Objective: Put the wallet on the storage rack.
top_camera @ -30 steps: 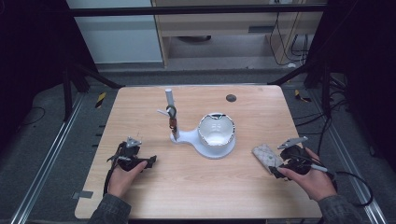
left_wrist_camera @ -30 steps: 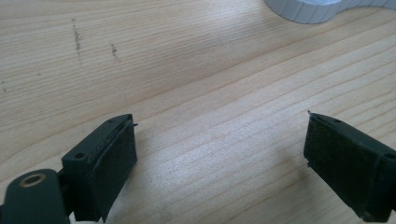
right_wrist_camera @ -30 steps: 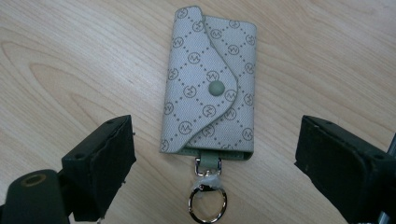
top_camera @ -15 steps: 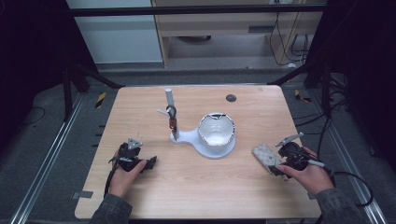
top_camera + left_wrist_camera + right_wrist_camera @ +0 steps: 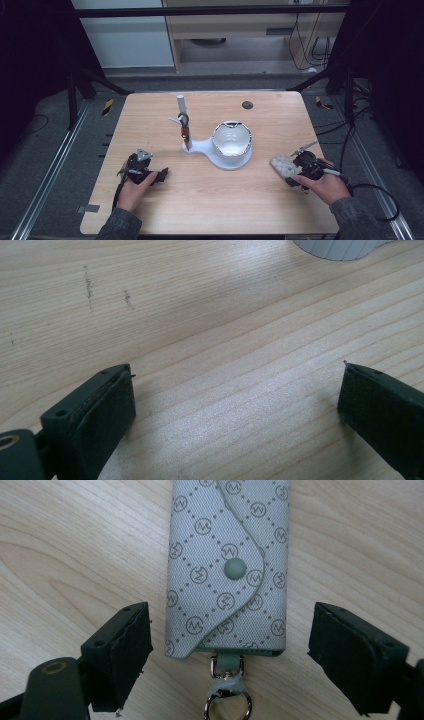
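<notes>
A pale grey-green key pouch (image 5: 225, 540) with a monogram print, a snap flap and a metal ring lies flat on the wooden table (image 5: 210, 210). It rests at the right side of the table (image 5: 281, 164). My right gripper (image 5: 230, 610) straddles its lower end; the jaws have just been closing, with a gap left on each side of the pouch. A hand holds that right gripper (image 5: 290, 172). My left gripper (image 5: 237, 372) sits low over bare wood, its jaws having just opened wide with nothing between them. It rests at the table's left front (image 5: 161, 176).
A white stand (image 5: 231, 145) with a bowl-shaped cup sits mid-table; its upright post (image 5: 181, 107) carries a small hanging item. Its base edge (image 5: 340, 247) shows ahead of the left jaws. A dark round disc (image 5: 247, 105) lies near the far edge.
The right gripper has edged slightly left onto the pouch's end. The left hand has stayed where it was.
</notes>
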Demonstrator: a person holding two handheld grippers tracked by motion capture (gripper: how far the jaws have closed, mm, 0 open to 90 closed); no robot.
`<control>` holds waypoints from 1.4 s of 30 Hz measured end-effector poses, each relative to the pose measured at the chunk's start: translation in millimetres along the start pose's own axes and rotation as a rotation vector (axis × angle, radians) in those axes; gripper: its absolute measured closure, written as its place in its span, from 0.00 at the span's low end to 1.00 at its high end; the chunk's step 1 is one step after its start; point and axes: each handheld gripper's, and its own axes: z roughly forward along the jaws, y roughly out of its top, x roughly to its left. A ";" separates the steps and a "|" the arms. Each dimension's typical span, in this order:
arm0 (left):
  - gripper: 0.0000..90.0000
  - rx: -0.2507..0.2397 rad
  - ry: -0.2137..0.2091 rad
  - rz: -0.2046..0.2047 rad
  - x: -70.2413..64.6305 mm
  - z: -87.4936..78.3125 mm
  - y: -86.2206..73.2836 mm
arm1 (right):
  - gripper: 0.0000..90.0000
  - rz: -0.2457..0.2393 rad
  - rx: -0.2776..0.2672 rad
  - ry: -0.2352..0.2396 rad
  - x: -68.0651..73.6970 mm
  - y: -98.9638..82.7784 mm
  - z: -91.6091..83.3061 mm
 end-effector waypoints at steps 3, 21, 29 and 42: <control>0.01 0.001 -0.001 0.000 0.0 0.0 0.0 | 0.21 0.027 0.028 0.008 -2.6 1.2 3.8; 0.01 0.001 -0.001 0.002 -0.1 0.1 0.1 | 0.25 0.037 0.066 0.020 -2.7 4.1 12.0; 0.01 0.001 -0.001 0.003 -0.1 0.2 0.1 | 0.26 0.036 0.071 0.026 -3.0 3.4 14.8; 0.01 0.000 -0.003 0.004 -0.3 0.4 0.3 | 0.29 0.035 0.076 0.029 -3.1 1.0 17.4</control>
